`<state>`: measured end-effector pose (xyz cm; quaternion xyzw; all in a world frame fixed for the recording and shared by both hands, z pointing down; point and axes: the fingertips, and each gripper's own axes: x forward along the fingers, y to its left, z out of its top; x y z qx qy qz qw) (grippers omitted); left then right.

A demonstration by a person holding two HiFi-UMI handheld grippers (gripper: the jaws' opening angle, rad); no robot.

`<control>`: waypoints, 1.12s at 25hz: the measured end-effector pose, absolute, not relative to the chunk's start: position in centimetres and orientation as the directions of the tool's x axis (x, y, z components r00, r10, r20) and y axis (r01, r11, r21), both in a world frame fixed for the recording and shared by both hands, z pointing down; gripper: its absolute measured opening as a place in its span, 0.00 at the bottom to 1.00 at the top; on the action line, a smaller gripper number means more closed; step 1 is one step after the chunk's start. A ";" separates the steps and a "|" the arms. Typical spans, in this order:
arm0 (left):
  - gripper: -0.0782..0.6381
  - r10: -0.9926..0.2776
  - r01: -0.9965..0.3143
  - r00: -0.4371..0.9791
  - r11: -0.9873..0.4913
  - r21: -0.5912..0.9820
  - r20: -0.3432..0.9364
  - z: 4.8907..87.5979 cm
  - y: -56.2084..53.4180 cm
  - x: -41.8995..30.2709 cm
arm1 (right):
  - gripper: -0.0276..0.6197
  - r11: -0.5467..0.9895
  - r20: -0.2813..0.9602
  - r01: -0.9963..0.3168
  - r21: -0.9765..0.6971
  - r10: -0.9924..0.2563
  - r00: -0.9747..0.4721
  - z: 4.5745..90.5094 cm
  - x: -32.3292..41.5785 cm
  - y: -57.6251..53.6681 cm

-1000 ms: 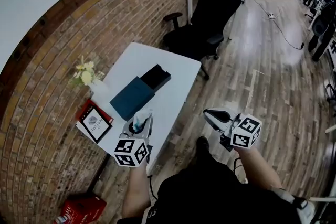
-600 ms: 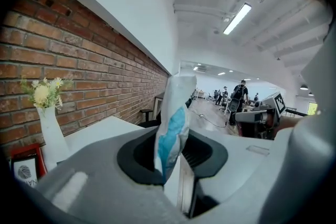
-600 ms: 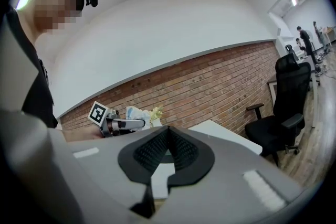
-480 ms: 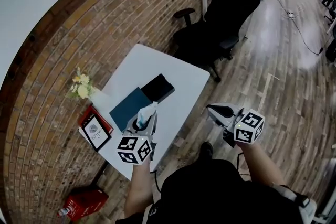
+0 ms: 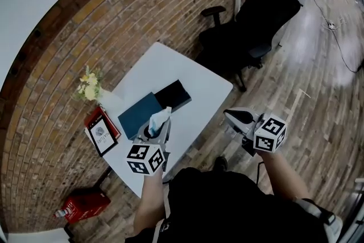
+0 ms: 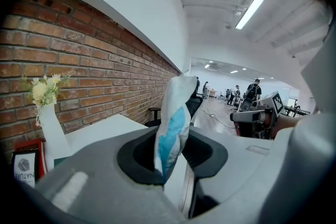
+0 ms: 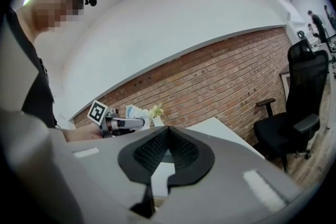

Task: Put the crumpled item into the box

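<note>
At the far left, a red carton (image 5: 81, 205) lies on the wooden floor beside the brick wall (image 5: 51, 60). Above it, on the left corner of the white table (image 5: 190, 74), a framed card (image 5: 103, 136) leans against a red book (image 5: 94, 119). A white vase of pale flowers (image 5: 89, 85) stands just beside them, against the wall.

The box (image 5: 139, 114) lies flat near the middle of the table. It is dark teal, with a black section (image 5: 173, 94) touching its far end. Whether it is open cannot be determined.

The left gripper (image 5: 154, 130) is held over the near edge of the table and points toward the box. Its jaws are clamped on the crumpled item (image 5: 160, 118), a white and blue wad that stands up from between the pads. The item sits at the near end of the box, off the table surface and outside the box.

The right gripper (image 5: 232, 116) is held off the table's right side, over the floor. Its jaws are together with nothing between them.

A black office chair (image 5: 259, 20) stands beyond the table at the upper right.
</note>
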<state>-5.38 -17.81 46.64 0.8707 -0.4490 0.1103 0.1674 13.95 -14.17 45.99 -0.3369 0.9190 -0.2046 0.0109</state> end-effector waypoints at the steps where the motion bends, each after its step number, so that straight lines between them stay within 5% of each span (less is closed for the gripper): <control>1: 0.25 -0.746 -0.820 0.570 -0.538 0.194 0.344 46.7 -17.9 -5.4 | 0.04 0.693 0.116 -0.612 -0.382 -0.620 -0.776 45.9 14.0 -14.5; 28: 0.25 -0.778 -0.827 0.558 -0.494 0.267 0.289 48.2 -26.6 -12.8 | 0.04 0.742 0.234 -0.567 -0.358 -0.516 -0.824 46.0 3.9 -23.5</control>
